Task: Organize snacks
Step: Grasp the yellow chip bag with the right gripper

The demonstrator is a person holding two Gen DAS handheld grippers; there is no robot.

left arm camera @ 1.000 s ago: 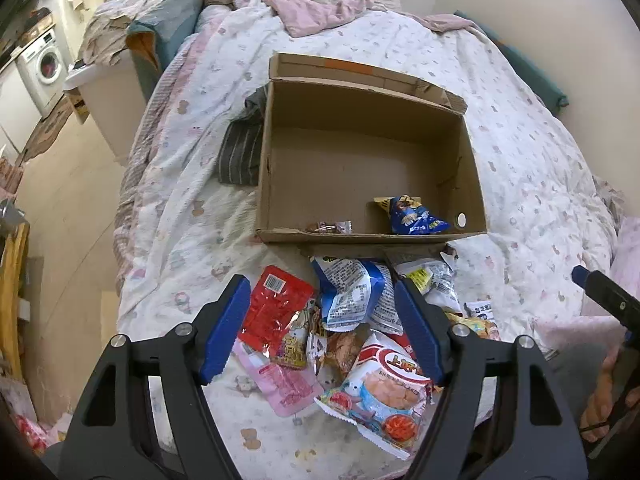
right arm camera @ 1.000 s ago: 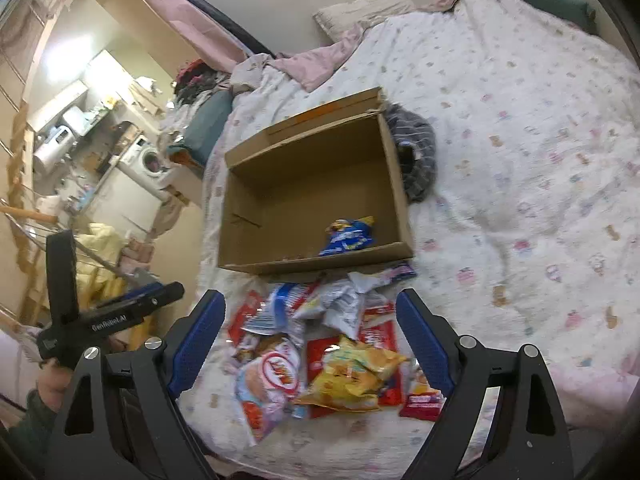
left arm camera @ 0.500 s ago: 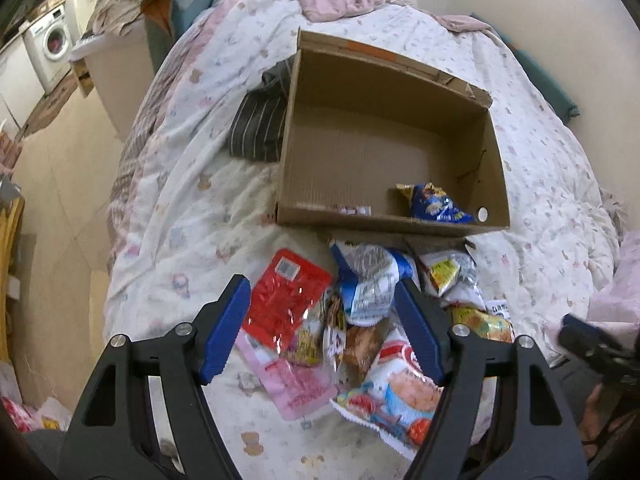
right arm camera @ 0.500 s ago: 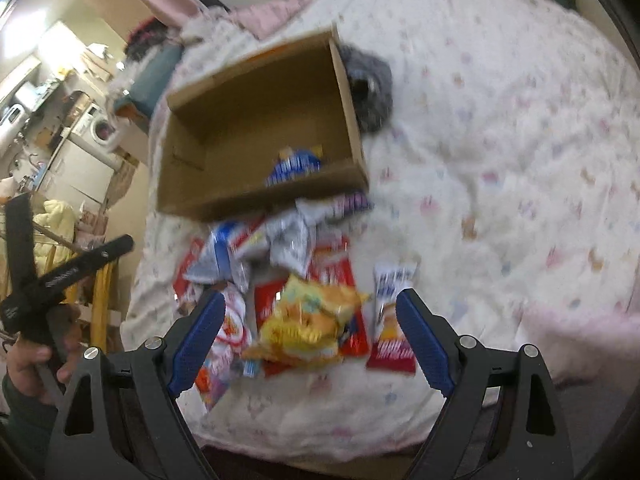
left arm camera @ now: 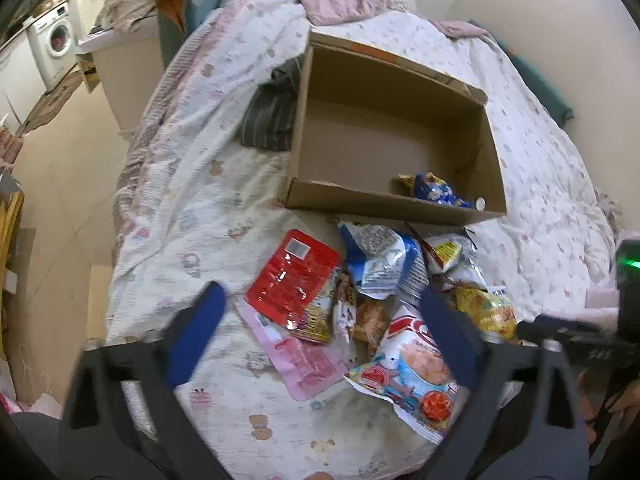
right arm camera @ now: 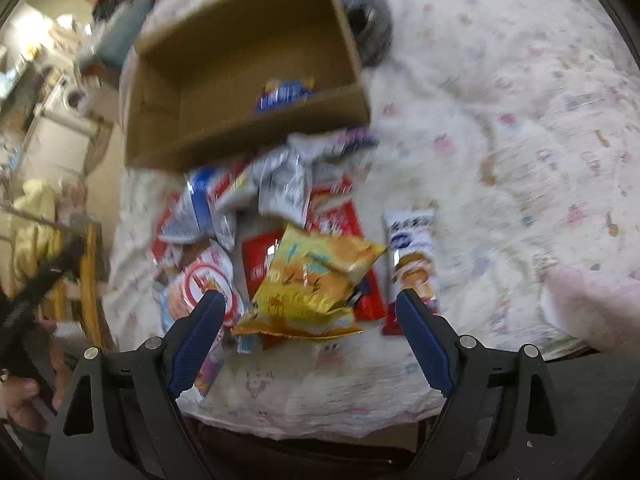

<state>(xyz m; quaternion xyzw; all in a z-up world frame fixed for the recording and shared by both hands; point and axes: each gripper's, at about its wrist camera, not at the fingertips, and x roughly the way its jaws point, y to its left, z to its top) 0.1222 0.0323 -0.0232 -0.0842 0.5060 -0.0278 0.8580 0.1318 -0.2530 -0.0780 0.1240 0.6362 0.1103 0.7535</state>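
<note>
Both tools are spread wide and hold nothing. The left tool (left arm camera: 320,332) hangs above the near-left part of a heap of snack packets (left arm camera: 384,292) on the bed (left arm camera: 192,184); the right tool (right arm camera: 310,330) hangs above the heap's near edge.

The heap lies just in front of an open cardboard box (left arm camera: 384,200), whose long axis runs left to right across the bed. 1 blue snack bag (left arm camera: 438,194) lies inside the box near its front wall.

In the heap, a flat red packet (left arm camera: 294,280) lies at the left, its long axis tilted toward the box. A yellow chip bag (right arm camera: 316,284) sits between the right tool's fingers (right arm camera: 198,336), pointing up and right. A long white bar packet (right arm camera: 412,256) lies just right of it, its long axis pointing toward the box's side of the bed.

A striped grey cloth (left arm camera: 268,120) touches the box's left wall.
</note>
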